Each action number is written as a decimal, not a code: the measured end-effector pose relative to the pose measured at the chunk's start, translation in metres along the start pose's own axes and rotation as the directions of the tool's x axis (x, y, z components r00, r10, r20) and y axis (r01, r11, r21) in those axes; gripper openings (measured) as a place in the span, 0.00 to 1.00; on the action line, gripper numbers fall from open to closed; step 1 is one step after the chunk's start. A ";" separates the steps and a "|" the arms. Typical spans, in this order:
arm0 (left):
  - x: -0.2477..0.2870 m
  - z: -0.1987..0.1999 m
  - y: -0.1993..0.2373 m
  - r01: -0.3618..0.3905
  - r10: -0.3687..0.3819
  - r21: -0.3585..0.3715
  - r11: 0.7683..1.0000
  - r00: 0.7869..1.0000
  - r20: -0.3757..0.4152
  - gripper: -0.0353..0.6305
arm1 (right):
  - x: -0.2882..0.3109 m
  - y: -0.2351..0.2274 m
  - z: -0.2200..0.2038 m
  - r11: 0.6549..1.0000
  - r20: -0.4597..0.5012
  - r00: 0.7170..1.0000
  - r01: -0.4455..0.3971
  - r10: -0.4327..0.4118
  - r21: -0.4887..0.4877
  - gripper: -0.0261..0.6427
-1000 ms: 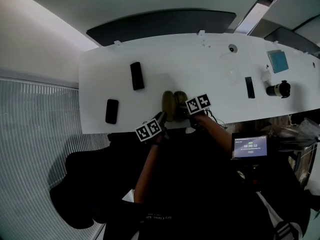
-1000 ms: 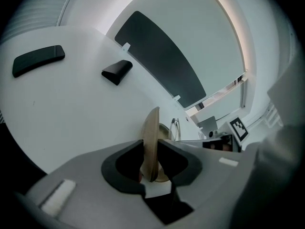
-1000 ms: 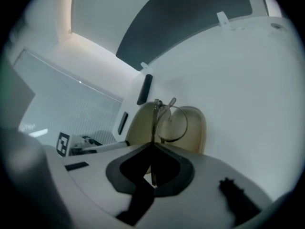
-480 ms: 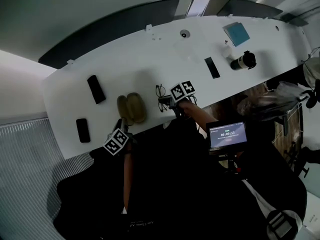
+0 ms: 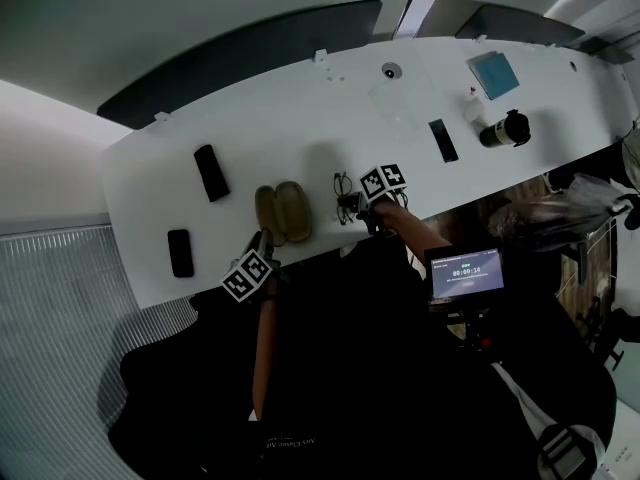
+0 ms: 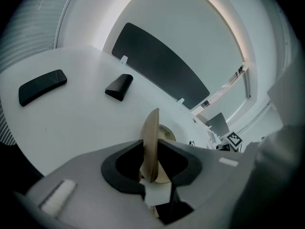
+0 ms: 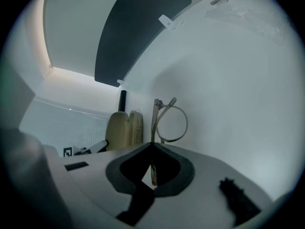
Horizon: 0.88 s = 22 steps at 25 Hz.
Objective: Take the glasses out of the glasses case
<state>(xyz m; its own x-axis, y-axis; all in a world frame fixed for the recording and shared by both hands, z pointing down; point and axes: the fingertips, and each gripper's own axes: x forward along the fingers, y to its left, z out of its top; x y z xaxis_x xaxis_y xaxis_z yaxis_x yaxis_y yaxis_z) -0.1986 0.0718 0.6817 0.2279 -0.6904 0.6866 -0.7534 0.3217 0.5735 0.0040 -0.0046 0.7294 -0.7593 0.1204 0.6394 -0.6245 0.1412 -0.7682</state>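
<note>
The left gripper's (image 6: 151, 149) fingers (image 6: 183, 161) are pinched on the thin rim of one half of the tan glasses case (image 6: 152, 128), which stands edge-on between them. The other half shows just beyond it. The right gripper's (image 7: 152, 151) fingers (image 7: 175, 168) are pressed together on a temple arm of the glasses (image 7: 156, 120), whose round lens rings stick out past the fingertips. No view shows whether the frame touches the counter (image 7: 238, 89).

In the head view the glasses case (image 5: 282, 213) lies open, its two halves side by side, close to the counter's (image 5: 300, 118) near edge. The left gripper (image 5: 262, 248) reaches it from that edge. The glasses (image 5: 345, 196) sit just right of the case and apart from it, also near the near edge, with the right gripper (image 5: 360, 206) on them.

Toward the counter's left end lie a black oblong case (image 5: 210, 172) and a dark phone (image 5: 180, 252), well apart from the glasses case.
</note>
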 end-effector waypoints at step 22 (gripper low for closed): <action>-0.004 0.001 -0.023 0.158 -0.158 0.008 0.987 0.987 0.000 0.30 | 0.025 0.000 0.003 0.999 -0.007 0.999 0.043 -0.043 -0.026 0.07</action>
<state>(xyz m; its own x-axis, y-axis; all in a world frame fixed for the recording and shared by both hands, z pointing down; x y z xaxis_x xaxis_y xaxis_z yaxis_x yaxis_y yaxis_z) -0.1828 0.0663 0.6657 0.3447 -0.7324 0.5872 -0.7127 0.2030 0.6715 -0.0158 -0.0048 0.7450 -0.7302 0.1209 0.6724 -0.6518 0.1715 -0.7387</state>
